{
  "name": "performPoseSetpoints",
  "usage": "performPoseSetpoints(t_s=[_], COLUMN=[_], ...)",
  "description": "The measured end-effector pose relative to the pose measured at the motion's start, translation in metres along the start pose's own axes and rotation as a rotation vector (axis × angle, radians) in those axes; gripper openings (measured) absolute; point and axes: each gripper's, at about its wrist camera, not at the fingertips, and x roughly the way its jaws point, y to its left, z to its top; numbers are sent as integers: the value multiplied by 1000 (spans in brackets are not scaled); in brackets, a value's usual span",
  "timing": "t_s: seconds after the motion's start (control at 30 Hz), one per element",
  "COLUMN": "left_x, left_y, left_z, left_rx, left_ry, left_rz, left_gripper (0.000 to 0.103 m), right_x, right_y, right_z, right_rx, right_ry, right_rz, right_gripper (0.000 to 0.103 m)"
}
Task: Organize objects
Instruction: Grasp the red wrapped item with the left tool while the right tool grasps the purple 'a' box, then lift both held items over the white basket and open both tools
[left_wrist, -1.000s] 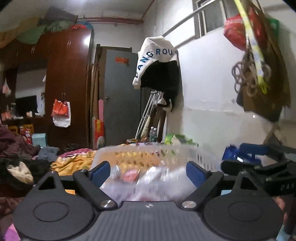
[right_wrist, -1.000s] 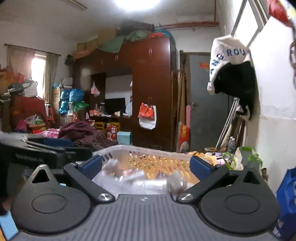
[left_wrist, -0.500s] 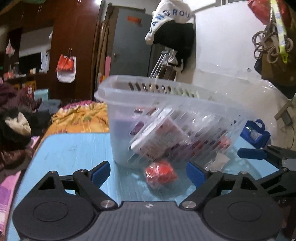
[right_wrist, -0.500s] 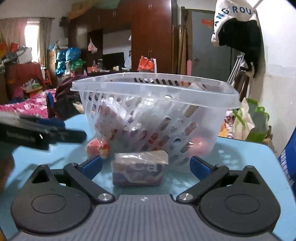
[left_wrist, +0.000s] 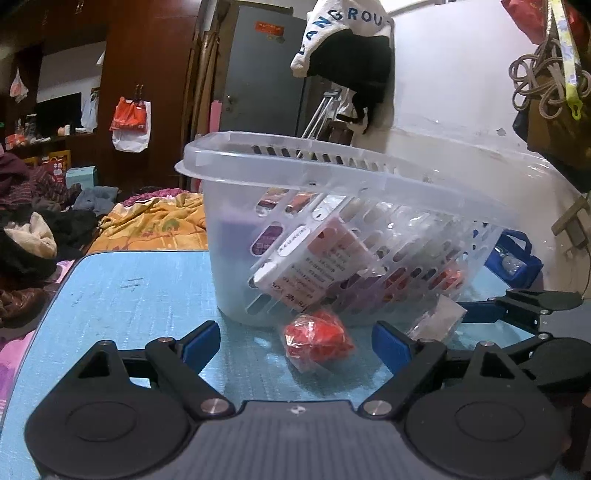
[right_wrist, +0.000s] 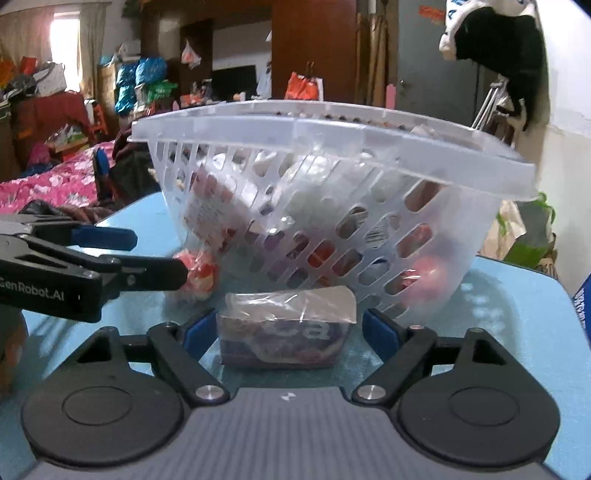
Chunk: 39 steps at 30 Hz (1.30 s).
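A clear slotted plastic basket (left_wrist: 369, 177) stands on the blue table (left_wrist: 122, 291), holding several snack packets and a white box. In front of it lies a red wrapped snack (left_wrist: 317, 339), between the fingers of my left gripper (left_wrist: 295, 341), which is open and does not touch it. A purple packet in clear wrap (right_wrist: 286, 328) lies between the fingers of my right gripper (right_wrist: 290, 328). Its jaws are closing, and a small gap still shows at each pad. In the right wrist view the basket (right_wrist: 332, 122) fills the middle, with the left gripper (right_wrist: 155, 254) and the red snack (right_wrist: 197, 273) at the left.
The table's far edge runs just behind the basket, with a bed of yellow bedding (left_wrist: 155, 225) and clothes beyond. A white wall (left_wrist: 461, 92) with hanging bags is on the right. A blue bag (left_wrist: 513, 258) sits below the table's right side.
Both grippers came down from above the basket rim to table level in front of it. The right jaws have narrowed around the purple packet. The left jaws kept their width.
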Motion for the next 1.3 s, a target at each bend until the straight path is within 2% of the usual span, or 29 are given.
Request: performPoseSetpoints(t_s=[0.03,0.07,0.1,0.43,0.5,0.57,0.6,0.7,0.83,0.97,1.17,1.3], left_x=[0,1,1,14,17,21,20,7,-27,-52,-51,-53], left_y=[1,1,1,-28,-37,-43,-43,-37,-30,-22,-20,-18], left_z=[0,1,1,0,-2,-4,-4,-6,-18,-27,-25,-26], left_rx=[-4,-7,-8,45,76,106,105,76,63,29,-11,-7], left_ry=[2,4,6,38,46,71,71,15,-111,-232,-240,-275], left_rz=[1,1,4,31,49,70,67,46,15,1,-42,-47], left_gripper=[91,91,91,89,79,54,54,54,54,54,54,54], right_x=[0,0,0,-47,-52,-55,-54,-56,-65,-68,-70,-72], right_y=[-1,-3,-6,-26,-26,-25,-21,-15,-14,-15,-17,-15], right_z=[0,0,-1,-19,-21,-21,-20,-19,-22,-23,-23,-26], right_rx=[4,10,18,60,64,59,54,35,32,40,54,44], right_ry=[2,4,0,-120,-140,-161,-169,-191,-254,-287,-321,-335], right_rz=[-2,5,18,1,28,33,28,13,-33,-19,-1,-9], right_gripper=[84,75,72,72,72,72,72,72,72,72,72,72])
